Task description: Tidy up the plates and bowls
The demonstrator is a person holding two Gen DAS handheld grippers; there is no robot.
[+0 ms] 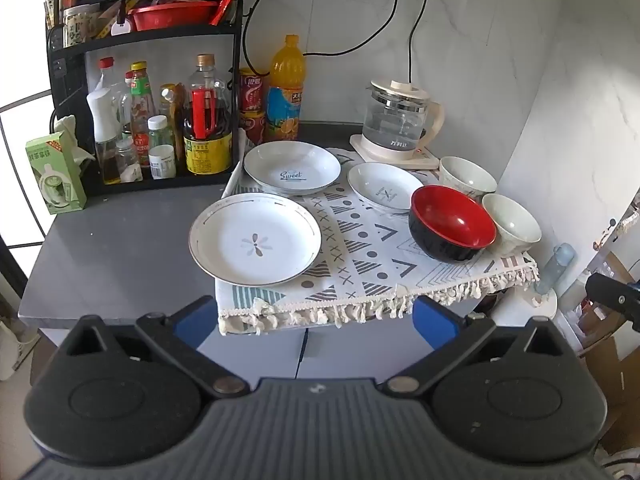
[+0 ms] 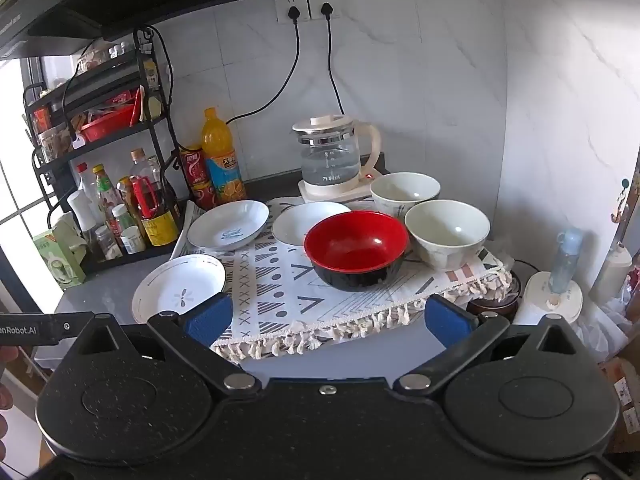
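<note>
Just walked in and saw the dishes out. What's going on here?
Nothing is being handled yet. The left gripper and right gripper are both open and empty, held short of the counter. Three plates, including the flower plate, a red bowl and two white bowls sit unstacked on the patterned cloth.

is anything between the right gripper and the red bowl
Nothing visible is. The right gripper is open and hangs off the counter's front edge, and only bare patterned cloth lies between its fingers and the red bowl. The two white bowls sit behind and beside the red one, not in the path.
</note>
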